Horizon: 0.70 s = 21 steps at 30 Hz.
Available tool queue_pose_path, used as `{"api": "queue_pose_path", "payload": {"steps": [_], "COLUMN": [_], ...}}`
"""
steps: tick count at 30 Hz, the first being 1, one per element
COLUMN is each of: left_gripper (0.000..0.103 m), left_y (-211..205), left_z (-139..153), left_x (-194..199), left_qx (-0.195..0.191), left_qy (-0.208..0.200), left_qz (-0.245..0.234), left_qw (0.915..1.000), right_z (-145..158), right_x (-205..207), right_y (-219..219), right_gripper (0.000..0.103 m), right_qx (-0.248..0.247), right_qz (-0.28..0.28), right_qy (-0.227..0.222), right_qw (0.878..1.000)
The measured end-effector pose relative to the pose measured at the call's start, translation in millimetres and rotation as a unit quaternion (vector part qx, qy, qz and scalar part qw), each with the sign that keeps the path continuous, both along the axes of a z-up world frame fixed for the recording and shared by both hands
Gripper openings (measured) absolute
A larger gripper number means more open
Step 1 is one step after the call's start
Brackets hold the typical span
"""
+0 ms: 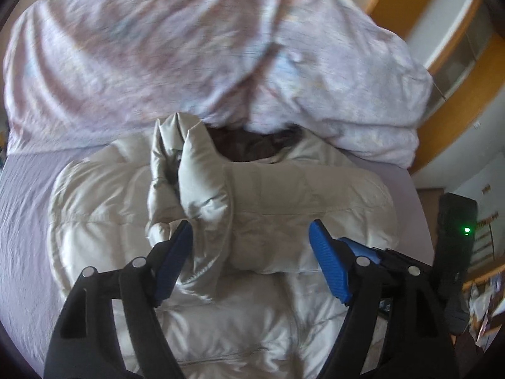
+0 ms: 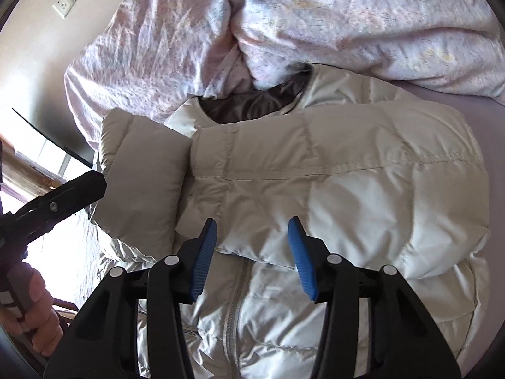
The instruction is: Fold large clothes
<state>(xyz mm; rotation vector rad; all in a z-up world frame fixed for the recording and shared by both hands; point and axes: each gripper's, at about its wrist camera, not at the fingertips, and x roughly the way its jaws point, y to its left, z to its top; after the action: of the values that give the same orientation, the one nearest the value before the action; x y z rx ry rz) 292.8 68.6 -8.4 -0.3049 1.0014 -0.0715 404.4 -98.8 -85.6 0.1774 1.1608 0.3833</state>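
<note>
A puffy quilted jacket [image 2: 363, 195] of pale, faintly glossy cloth with a darker lining is seen. The duvet [image 1: 189, 47] is of crumpled, matt printed cloth. Ribbed blue pads [image 2: 298, 252] are set in matt black plastic.

Puffer jacket [image 1: 284, 189] — hem cut off by bottom edge in both wrist views; collar interior dark, lining detail unreadable, upper rim tucked under duvet [image 1: 189, 47]. Duvet motion-blurred in left wrist view, print illegible. Left sleeve [image 1: 189, 183] cuff opening hidden in folds. Contact between left gripper [image 1: 251, 233] pads and fabric — cannot tell. Hand [image 2: 34, 312] on left gripper handle cropped by frame edge in right wrist view. Mattress sheet [image 1: 25, 205] mostly covered.
</note>
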Motion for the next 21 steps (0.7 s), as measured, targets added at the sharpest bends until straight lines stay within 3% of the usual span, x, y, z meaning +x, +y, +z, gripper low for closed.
{"api": "queue_pose_path", "payload": {"steps": [10, 21], "left_gripper": [0.076, 0.077], "left_y": [-88, -117], "left_z": [-9, 0], "left_x": [18, 14], "left_qx": [0.011, 0.01], "left_qy": [0.012, 0.002], "left_qz": [-0.091, -0.115], "left_qw": [0.9957, 0.9934], "right_z": [1, 6], "right_x": [-10, -14], "right_y": [-63, -77], "right_gripper": [0.05, 0.05], "right_qx": [-0.014, -0.014], "right_qz": [-0.067, -0.074], "right_qy": [0.004, -0.001], "right_qw": [0.998, 0.997]}}
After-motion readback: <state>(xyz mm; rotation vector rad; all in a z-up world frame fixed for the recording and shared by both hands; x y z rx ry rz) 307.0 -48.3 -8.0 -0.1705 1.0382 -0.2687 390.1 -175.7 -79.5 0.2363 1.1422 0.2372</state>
